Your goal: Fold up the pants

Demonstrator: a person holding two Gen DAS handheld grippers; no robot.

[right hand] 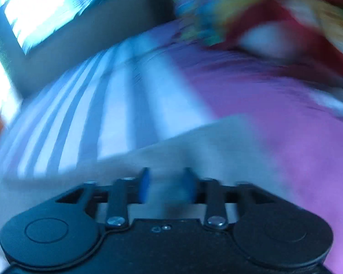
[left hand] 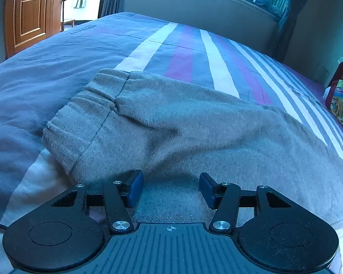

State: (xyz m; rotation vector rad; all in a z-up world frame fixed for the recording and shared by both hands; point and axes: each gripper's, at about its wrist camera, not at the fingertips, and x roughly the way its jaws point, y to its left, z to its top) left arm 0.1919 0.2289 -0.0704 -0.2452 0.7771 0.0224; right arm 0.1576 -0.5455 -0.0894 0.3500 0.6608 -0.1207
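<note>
On striped bed (left hand: 80, 52), gray pants (left hand: 171, 123), both grippers' fingers apart, empty, bedding clear beyond.

The pants (left hand: 171, 123) are a fuzzy grey-beige, plain, with a ribbed waistband in the same shade. The bed cover (left hand: 57, 68) is blue-grey with white and magenta-purple stripes, some wide, some thin, and in the blurry right wrist view it goes solid pinkish purple on one side. Gripper pads (left hand: 135, 189) are bright blue on black arms. The door (left hand: 32, 13) is warm orange-brown wood, and there's a multicoloured red, yellow and blue thing (left hand: 340, 100) at the edge.
</note>
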